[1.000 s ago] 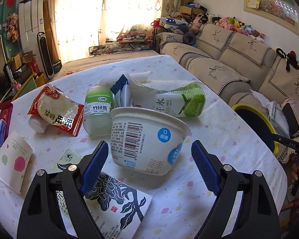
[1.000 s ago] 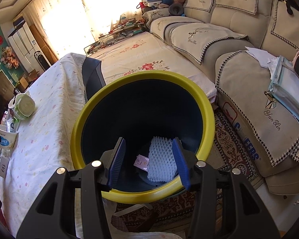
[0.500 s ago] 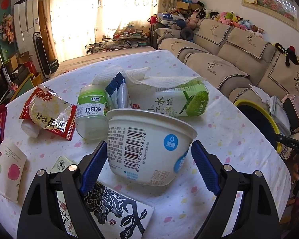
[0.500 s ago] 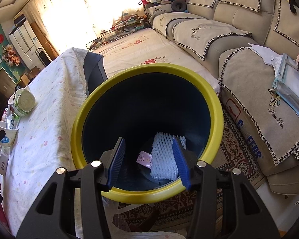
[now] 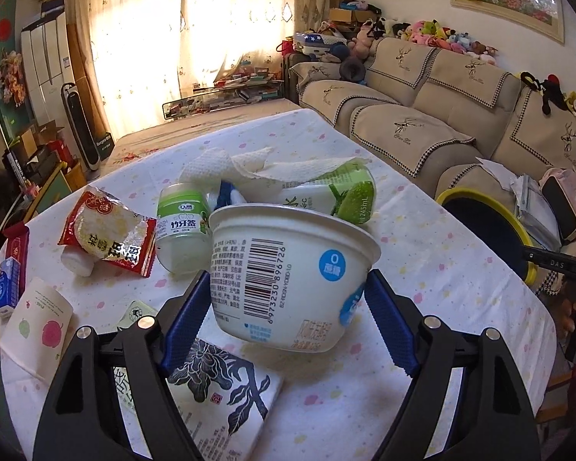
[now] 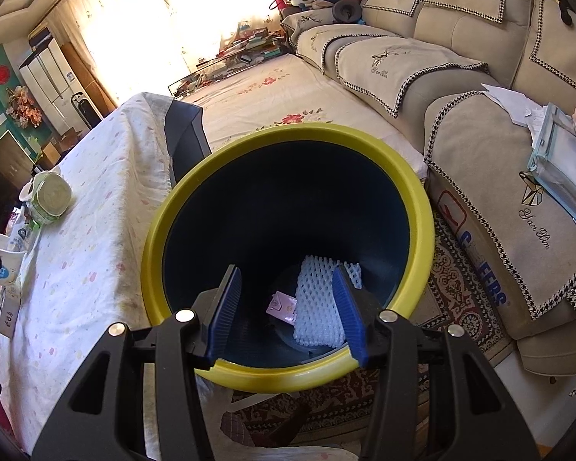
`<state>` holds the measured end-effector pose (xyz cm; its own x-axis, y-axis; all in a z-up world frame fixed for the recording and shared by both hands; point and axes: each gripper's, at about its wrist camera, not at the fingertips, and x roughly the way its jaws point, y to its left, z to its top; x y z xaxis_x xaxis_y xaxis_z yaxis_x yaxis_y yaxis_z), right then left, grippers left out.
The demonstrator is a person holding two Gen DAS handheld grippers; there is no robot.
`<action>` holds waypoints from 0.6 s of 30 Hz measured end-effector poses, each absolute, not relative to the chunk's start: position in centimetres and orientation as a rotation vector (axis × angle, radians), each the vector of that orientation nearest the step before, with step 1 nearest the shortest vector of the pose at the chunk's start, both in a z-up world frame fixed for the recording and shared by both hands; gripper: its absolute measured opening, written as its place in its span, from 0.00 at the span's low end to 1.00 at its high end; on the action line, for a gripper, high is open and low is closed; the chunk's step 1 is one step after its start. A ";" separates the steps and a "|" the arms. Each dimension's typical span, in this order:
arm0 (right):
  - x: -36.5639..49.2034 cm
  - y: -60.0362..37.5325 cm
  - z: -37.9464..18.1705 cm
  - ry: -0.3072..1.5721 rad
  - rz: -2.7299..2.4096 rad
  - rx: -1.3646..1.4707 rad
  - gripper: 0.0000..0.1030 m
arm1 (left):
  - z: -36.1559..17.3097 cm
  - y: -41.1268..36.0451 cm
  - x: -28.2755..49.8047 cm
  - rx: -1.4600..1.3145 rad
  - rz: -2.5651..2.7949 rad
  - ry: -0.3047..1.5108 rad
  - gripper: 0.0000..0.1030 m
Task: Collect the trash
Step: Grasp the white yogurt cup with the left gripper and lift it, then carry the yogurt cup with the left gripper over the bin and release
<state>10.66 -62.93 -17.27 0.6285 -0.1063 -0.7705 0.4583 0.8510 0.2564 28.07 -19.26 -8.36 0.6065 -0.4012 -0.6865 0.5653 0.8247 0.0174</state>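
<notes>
With the left tool (image 5: 286, 309) pinching the white cup (image 5: 288, 280) by its side walls, it seems light, thin, crushable; right tool (image 6: 286, 309) spread, empty.

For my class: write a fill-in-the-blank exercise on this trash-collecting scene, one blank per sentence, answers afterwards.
1. The trash bin beside the table has a ___ rim.
2. Inside the bin lie a white foam net and a small ___ packet.
3. The right gripper hovers over the bin, open and ___.
4. The white yogurt cup has a black ___ printed on its side.

Answers: yellow; pink; empty; barcode
</notes>
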 end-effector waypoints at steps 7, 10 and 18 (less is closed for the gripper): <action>10.5 -62.7 -17.0 0.828 -0.322 0.466 0.46 | -4.4 -17.6 23.8 0.245 -0.574 0.663 0.77; 10.4 -62.6 -16.8 0.822 -0.318 0.465 0.46 | -2.4 -16.5 21.9 0.234 -0.575 0.621 0.77; 9.7 -62.8 -15.8 0.788 -0.322 0.468 0.46 | 2.4 -16.3 17.8 0.178 -0.654 0.554 0.78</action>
<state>9.70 -62.82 -15.76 0.6655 -0.1032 -0.7393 0.4440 0.8509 0.2809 17.75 -16.33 2.42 0.6553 -0.5276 -0.5406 0.6200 0.7845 -0.0140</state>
